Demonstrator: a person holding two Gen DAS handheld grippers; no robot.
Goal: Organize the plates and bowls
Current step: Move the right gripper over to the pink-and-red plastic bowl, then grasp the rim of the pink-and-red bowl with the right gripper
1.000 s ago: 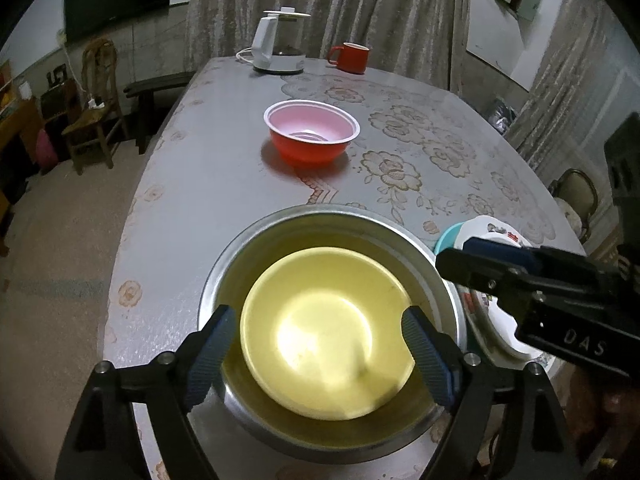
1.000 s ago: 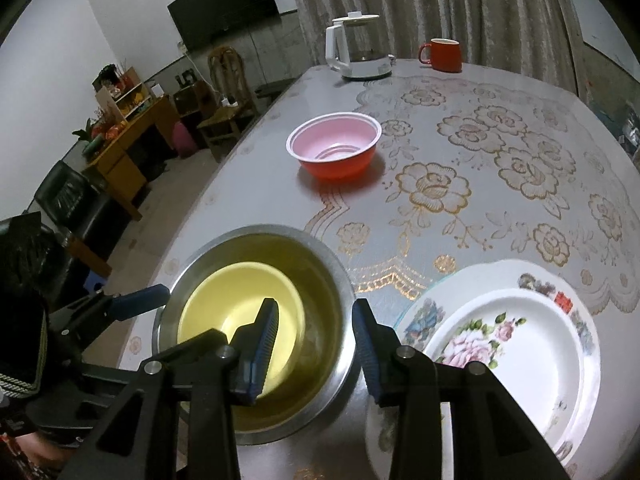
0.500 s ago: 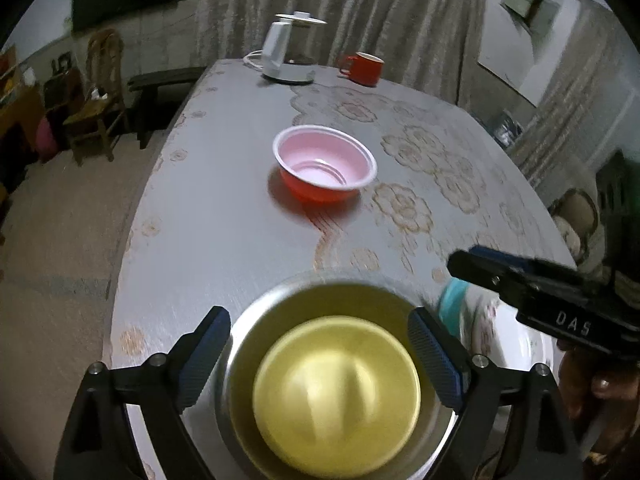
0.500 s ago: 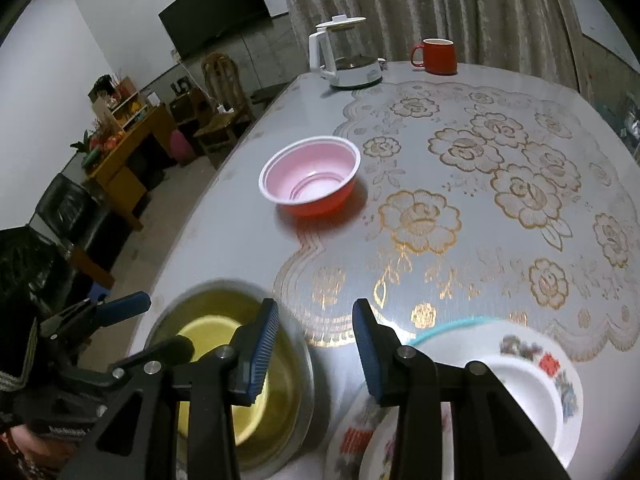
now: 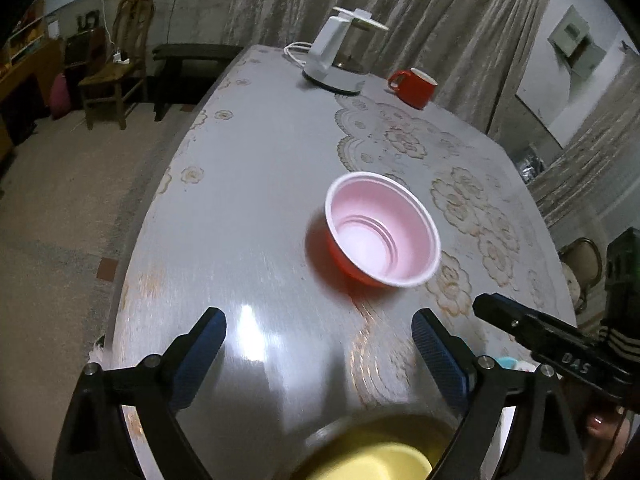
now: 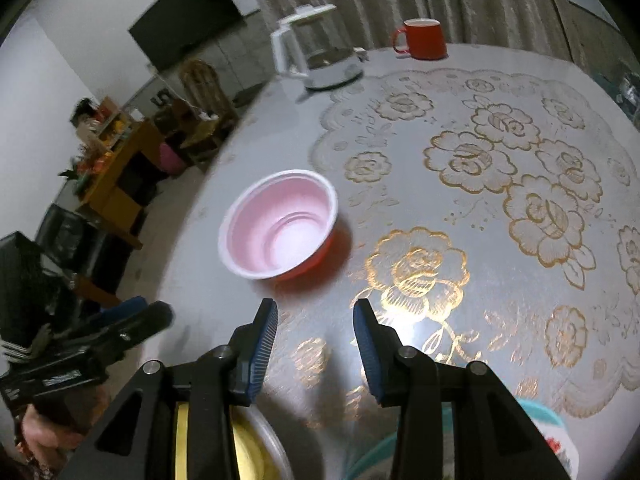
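White "DAS" lettering is showing on the right gripper (image 5: 496, 312), standing part open and empty. The left gripper (image 5: 318, 336), jaws just opening wide, is holding nothing. The pink bowl (image 5: 382, 230) is sitting ahead; bare table (image 5: 240, 208) is lying between.

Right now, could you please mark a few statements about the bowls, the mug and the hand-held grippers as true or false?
1. The pink bowl is empty. True.
2. The left hand-held gripper is shut on the pink bowl. False: its jaws have just been opening and hold nothing; the bowl sits beyond them.
3. The red mug stands beside the kettle at the far end. True.
4. The yellow bowl sits on the bare table. False: it rests inside the metal bowl.
5. The right hand-held gripper holds a plate. False: nothing is between its jaws.
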